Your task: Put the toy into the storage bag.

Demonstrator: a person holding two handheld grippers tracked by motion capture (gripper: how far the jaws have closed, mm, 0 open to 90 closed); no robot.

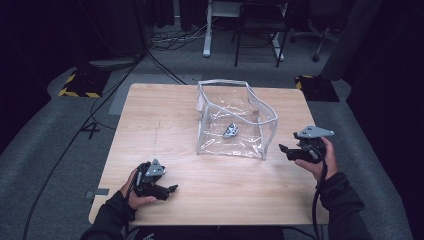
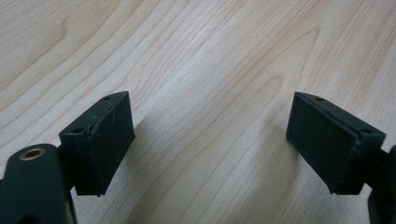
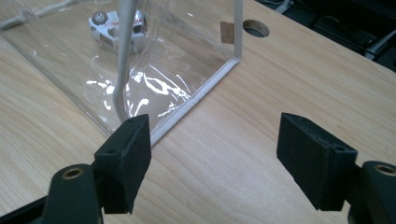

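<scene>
On the pale wooden table (image 1: 165, 115): clear bag (image 1: 235, 120) holding toy car (image 1: 230, 130); left gripper (image 2: 210, 140) and right gripper (image 3: 215, 140) agape, empty; grey floor (image 1: 60, 145), dark surroundings.

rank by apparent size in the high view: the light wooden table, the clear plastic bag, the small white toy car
1. light wooden table, by far the largest.
2. clear plastic bag, standing open on it.
3. small white toy car, lying inside the bag.
</scene>
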